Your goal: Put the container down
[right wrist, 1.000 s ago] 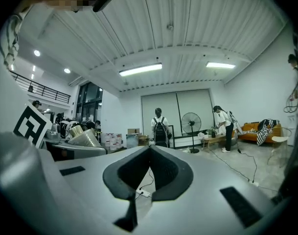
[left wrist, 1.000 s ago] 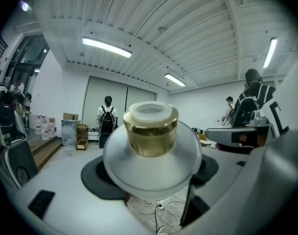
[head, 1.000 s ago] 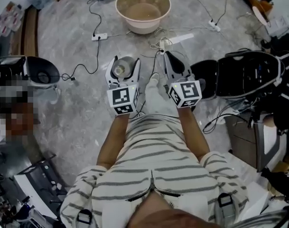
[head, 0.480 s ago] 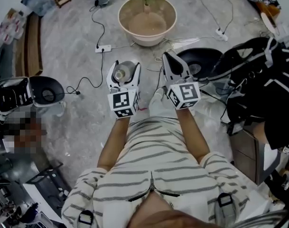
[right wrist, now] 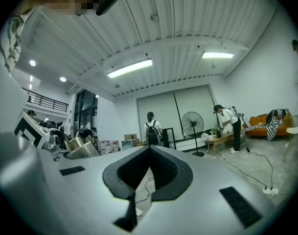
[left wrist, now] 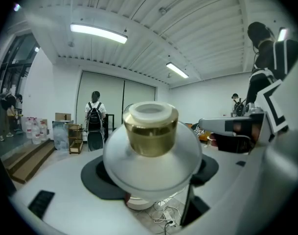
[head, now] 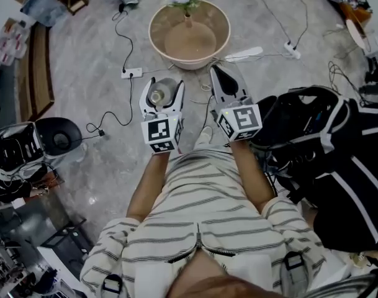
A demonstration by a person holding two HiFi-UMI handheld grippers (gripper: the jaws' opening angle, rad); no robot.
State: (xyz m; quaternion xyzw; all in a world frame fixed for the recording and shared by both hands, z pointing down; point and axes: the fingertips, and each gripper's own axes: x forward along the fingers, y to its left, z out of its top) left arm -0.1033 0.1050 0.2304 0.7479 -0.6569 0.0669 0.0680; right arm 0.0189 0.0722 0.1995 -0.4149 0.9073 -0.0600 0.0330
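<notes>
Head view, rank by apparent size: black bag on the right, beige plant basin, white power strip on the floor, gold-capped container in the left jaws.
1. black bag with white stripes
2. round beige plant basin
3. white gold-capped container, held nearer the camera, so flattered
4. white power strip

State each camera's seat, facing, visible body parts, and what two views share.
Head view: on the head, steeply down at floor; forearms, shirt, left tongs, right tongs.
Left gripper view: on left tongs, level across room; jaws grip the container.
Right gripper view: on right tongs, level; jaws shut, empty.
Shared: both gripper views show a backpack wearer.
</notes>
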